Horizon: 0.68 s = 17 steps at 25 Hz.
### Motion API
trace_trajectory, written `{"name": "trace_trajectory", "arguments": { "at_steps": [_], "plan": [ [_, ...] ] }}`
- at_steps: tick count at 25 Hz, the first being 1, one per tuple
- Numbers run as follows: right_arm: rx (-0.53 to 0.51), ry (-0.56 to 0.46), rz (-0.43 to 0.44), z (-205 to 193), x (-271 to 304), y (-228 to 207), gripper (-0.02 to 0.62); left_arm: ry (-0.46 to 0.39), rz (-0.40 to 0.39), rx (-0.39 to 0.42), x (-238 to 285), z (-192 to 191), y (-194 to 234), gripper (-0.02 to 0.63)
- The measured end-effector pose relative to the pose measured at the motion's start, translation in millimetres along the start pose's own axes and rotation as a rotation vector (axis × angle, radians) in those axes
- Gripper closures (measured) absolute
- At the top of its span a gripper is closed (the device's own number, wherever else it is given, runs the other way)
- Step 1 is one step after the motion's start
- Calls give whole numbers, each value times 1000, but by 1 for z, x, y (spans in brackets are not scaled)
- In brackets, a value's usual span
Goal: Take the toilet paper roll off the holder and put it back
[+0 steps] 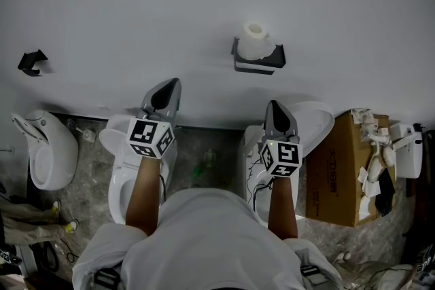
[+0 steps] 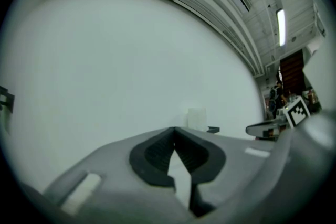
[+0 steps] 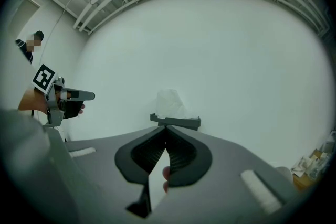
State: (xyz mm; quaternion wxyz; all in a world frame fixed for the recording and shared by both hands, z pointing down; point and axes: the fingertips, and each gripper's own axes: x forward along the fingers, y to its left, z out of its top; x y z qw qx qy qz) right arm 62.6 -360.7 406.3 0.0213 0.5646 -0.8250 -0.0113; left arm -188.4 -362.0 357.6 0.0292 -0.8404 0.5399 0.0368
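Note:
A white toilet paper roll (image 1: 255, 41) stands upright on a dark grey wall holder (image 1: 259, 62) high on the white wall. The right gripper view has the roll (image 3: 170, 104) and holder (image 3: 176, 121) straight ahead, just past the jaw tips. In the left gripper view the roll (image 2: 198, 118) appears small and ahead to the right. My left gripper (image 1: 166, 96) is held below and left of the holder, shut and empty. Below and slightly right of the holder, my right gripper (image 1: 279, 120) is also shut with nothing in it. Both are well short of the roll.
Two white toilets (image 1: 136, 166) (image 1: 309, 122) stand on the grey floor beneath my arms. A cardboard box (image 1: 343, 170) with crumpled paper sits at right, a white urinal (image 1: 44, 149) at left. A small black bracket (image 1: 32, 62) hangs on the wall at far left.

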Motion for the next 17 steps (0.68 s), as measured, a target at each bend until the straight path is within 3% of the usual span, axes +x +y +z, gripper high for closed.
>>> {"name": "trace_trajectory", "arguments": {
  "at_steps": [17],
  "plan": [
    [-1,-7,-16,3,7,-5,592,4,-5,4,6,-3,3,606]
  ]
}}
